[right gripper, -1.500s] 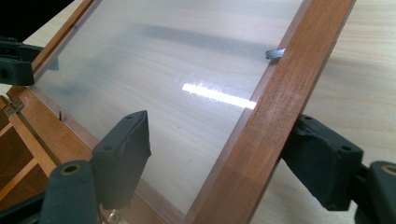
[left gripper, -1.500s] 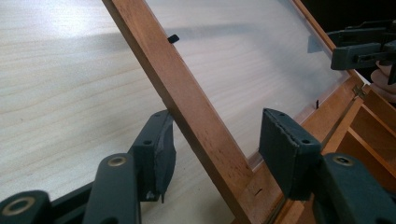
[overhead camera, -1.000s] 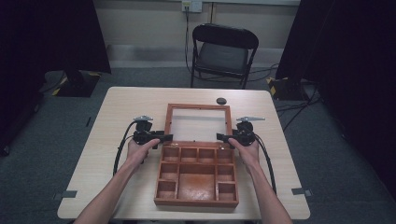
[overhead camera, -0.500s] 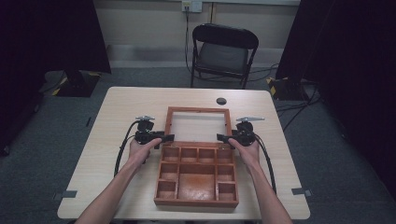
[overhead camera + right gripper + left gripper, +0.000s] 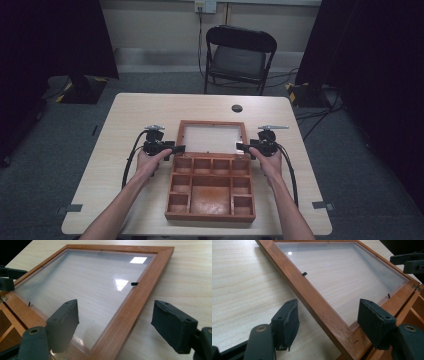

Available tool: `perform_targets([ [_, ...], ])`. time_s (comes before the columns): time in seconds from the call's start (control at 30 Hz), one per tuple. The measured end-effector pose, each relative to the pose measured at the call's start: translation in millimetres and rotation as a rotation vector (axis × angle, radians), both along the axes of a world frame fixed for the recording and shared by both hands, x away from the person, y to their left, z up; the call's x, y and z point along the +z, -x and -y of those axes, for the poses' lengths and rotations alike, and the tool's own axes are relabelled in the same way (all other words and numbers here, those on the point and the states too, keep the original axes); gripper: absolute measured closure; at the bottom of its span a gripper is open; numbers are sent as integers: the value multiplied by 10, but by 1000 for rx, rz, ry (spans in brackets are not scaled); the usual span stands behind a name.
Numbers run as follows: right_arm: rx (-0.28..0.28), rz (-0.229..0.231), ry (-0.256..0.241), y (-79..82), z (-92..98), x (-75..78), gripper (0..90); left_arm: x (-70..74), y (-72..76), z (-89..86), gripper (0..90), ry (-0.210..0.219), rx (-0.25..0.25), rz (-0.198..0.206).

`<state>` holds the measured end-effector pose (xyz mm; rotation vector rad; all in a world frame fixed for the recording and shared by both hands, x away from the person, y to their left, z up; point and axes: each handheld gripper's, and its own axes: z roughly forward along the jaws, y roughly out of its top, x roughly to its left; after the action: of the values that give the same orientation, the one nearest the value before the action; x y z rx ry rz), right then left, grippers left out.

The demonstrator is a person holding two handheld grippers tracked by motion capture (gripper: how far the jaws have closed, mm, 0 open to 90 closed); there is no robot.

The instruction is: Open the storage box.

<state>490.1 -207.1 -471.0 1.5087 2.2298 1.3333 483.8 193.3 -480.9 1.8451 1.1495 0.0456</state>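
A brown wooden box (image 5: 210, 216) with several compartments sits at the table's middle front, swung open. Its glass-paned lid (image 5: 213, 123) lies back behind it on the hinges. My left gripper (image 5: 176, 149) is open at the lid's left rail near the hinge. In the left gripper view its jaws (image 5: 329, 315) straddle that rail (image 5: 312, 295) without touching it. My right gripper (image 5: 241, 147) is open at the lid's right rail. Its jaws (image 5: 117, 312) stand either side of the rail (image 5: 130, 305). The pane (image 5: 82, 282) shows the tabletop through it.
A small black round disc (image 5: 237, 108) lies on the table behind the lid. A black folding chair (image 5: 240, 55) stands beyond the far edge. Grey tape marks (image 5: 73, 207) sit near the front corners. Bare tabletop (image 5: 115, 125) lies to both sides of the box.
The lid's far edge has sunk a little lower and farther back. Both grippers stay at the lid's side rails, hardly shifted.
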Motion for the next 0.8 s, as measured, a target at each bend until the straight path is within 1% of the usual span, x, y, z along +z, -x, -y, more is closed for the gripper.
perform_targets([
  [0.1, 5, 3, -2, 19, -1, 10, 209, 27, 22, -6, 332, 0, -3, 6],
  [0.17, 8, 12, 5, 43, -11, 31, 209, 53, 46, -17, 332, -1, -5, 12],
  [0.2, 13, 20, 16, 67, -17, 54, 209, 69, 62, -30, 332, -3, -7, 17],
  [0.23, 6, 33, 19, 106, -17, 79, 212, 80, 71, -39, 331, -11, -11, 19],
  [0.27, 8, 39, 11, 129, -12, 88, 213, 93, 83, -44, 329, -20, -7, 25],
  [0.3, 11, 44, 17, 158, -7, 102, 212, 111, 93, -56, 327, -35, -8, 32],
  [0.33, 13, 49, 29, 188, 0, 117, 205, 127, 106, -69, 327, -38, -10, 37],
  [0.37, 12, 52, 37, 215, 14, 135, 196, 140, 122, -79, 325, -29, -5, 43],
  [0.47, -7, 72, 29, 302, 85, 198, 210, 169, 181, -105, 315, -28, -3, 58],
  [0.5, -7, 74, 23, 332, 113, 217, 210, 184, 208, -122, 312, -36, -4, 65],
  [0.53, -7, 77, 19, 366, 138, 235, 208, 193, 240, -134, 310, -31, 1, 76],
  [0.6, -2, 86, 30, 446, 190, 259, 207, 208, 276, -163, 302, -41, 1, 79],
  [0.67, -6, 91, 47, 500, 220, 270, 202, 228, 320, -208, 289, -66, -8, 82],
  [0.7, -9, 101, 56, 549, 247, 275, 200, 238, 348, -229, 278, -67, -1, 83],
  [0.73, -11, 104, 64, 588, 267, 278, 199, 249, 370, -264, 277, -75, -8, 88],
  [0.8, -10, 107, 78, 659, 309, 278, 198, 269, 423, -323, 277, -86, -5, 94],
])
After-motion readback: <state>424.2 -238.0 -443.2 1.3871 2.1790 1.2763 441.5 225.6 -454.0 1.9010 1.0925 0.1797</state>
